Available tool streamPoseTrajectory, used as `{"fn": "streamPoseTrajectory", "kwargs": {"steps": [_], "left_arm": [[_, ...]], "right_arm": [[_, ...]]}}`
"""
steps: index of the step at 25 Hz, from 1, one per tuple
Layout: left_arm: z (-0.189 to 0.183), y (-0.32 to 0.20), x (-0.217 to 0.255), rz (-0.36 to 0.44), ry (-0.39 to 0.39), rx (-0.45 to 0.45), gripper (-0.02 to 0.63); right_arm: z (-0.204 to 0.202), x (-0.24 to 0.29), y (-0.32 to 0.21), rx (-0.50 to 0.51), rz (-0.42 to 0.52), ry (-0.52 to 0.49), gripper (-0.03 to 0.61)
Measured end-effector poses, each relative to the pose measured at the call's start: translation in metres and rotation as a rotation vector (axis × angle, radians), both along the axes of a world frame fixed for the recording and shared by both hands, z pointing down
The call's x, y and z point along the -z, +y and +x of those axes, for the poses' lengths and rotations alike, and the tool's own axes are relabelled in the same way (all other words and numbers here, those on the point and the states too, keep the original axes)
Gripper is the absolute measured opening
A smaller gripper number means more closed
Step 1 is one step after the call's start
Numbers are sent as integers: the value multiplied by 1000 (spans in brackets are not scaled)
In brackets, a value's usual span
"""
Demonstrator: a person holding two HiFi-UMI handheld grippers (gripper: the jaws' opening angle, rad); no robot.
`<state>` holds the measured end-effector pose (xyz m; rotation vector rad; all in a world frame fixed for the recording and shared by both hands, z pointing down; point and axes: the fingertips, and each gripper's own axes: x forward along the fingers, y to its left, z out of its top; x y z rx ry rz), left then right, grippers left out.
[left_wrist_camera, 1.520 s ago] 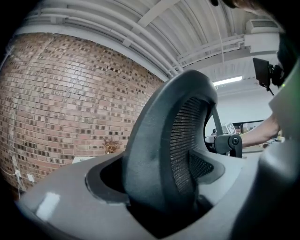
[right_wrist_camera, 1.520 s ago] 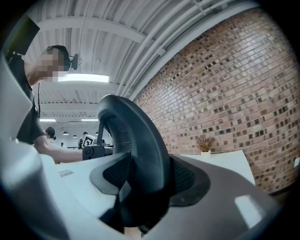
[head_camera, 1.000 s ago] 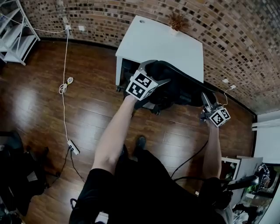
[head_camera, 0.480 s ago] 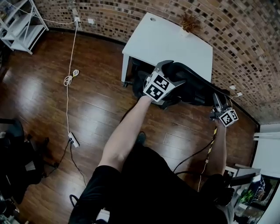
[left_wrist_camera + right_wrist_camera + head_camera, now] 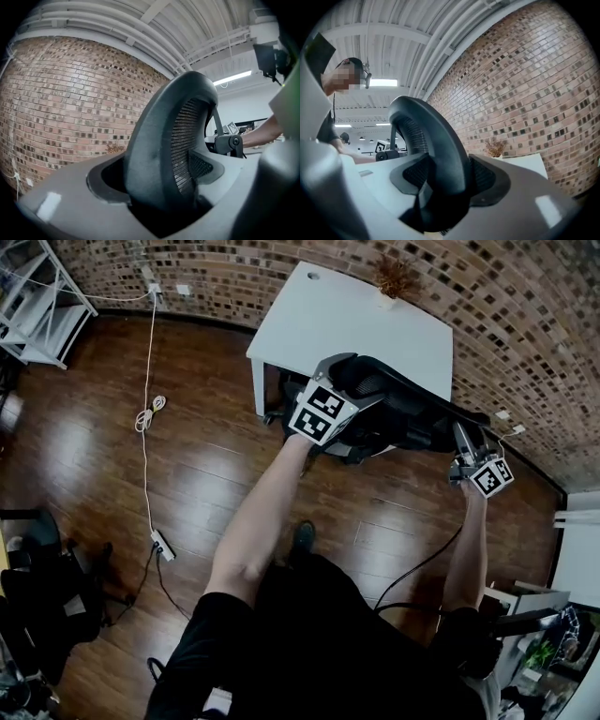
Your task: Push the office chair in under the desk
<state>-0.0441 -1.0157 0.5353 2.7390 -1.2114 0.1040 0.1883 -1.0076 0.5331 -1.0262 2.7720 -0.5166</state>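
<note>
A black mesh-back office chair (image 5: 408, 418) stands at the front edge of the white desk (image 5: 319, 315), its backrest towards me. My left gripper (image 5: 354, 381) holds the backrest's left rim; in the left gripper view the rim (image 5: 159, 140) runs up between the jaws, and the left gripper (image 5: 159, 187) is shut on it. My right gripper (image 5: 462, 439) holds the right rim. In the right gripper view the curved rim (image 5: 436, 140) sits between both pads of the right gripper (image 5: 445, 187). The seat and base are mostly hidden under the backrest.
A dried plant (image 5: 394, 277) stands on the desk's far edge against the brick wall (image 5: 234, 268). A white shelf (image 5: 37, 306) is at the upper left. A white cable (image 5: 145, 418) and power strip (image 5: 161, 545) lie on the wooden floor. Dark equipment (image 5: 37, 587) sits at the lower left.
The chair and both grippers have shifted slightly towards the desk. Both grips on the backrest look the same.
</note>
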Motion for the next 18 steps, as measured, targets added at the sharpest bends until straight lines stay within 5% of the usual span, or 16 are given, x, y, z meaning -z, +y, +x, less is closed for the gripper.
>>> {"fn": "streamPoseTrajectory", "kwargs": {"steps": [7,18], "left_arm": [[-31,-38,3,8,63,-87,489],[-6,-66,13,33,78,-83,486]], "right_arm": [[-28,-1,-21,-99,97,46,239],[-3,5,-48,-97,132,44,239]]}}
